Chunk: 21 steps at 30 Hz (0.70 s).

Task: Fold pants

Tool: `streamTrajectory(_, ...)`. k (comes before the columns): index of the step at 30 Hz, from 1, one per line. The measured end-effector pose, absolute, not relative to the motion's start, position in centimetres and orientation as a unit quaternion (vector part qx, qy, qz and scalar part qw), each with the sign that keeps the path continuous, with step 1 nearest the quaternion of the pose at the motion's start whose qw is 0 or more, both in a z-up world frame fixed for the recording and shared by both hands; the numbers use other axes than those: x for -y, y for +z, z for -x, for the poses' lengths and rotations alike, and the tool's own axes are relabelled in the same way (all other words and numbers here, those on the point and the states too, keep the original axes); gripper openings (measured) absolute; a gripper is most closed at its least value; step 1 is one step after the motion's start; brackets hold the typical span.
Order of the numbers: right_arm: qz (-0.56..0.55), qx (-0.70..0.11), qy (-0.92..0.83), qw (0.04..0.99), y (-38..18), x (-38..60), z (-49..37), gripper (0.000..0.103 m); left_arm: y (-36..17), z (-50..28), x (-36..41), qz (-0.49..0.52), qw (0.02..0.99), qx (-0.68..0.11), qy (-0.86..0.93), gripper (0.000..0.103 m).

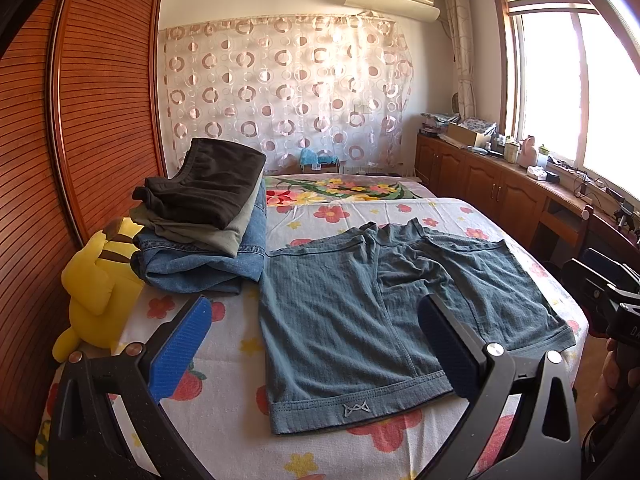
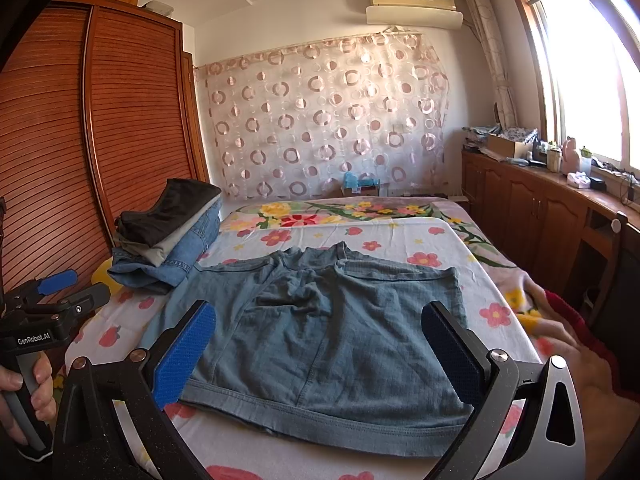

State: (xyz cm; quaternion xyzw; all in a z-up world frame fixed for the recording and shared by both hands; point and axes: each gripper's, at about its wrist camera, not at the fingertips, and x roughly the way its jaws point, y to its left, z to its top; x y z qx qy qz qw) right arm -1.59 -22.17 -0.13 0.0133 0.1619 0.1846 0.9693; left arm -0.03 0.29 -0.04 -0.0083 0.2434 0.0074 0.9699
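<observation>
Floral bed sheet (image 1: 224,420) bears all items. Left gripper (image 1: 316,344) and right gripper (image 2: 320,344) hover nearest, jaws spread wide, grasping nothing. Teal shorts (image 1: 332,320) lie flat and unfolded mid-bed. Beyond, at left, a folded clothes stack (image 1: 204,216) adjoins a yellow plush toy (image 1: 96,284).

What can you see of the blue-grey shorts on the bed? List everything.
The blue-grey shorts look like ribbed knit fabric with stitched hems and a small logo at one hem. They lie spread flat and unfolded on the flowered bedsheet, slightly wrinkled at the crotch, one corner near the folded clothes stack. Neither gripper touches them.
</observation>
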Motion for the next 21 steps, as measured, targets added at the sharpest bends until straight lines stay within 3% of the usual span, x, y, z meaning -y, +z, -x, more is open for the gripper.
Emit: streamTrajectory(21, -0.016, -0.162, 0.182, 0.970, -0.18, 22.20, 1.57, 0.103, -0.02, 0.07, -0.24, 0.007, 0.970, -0.242, 0.008, 0.103)
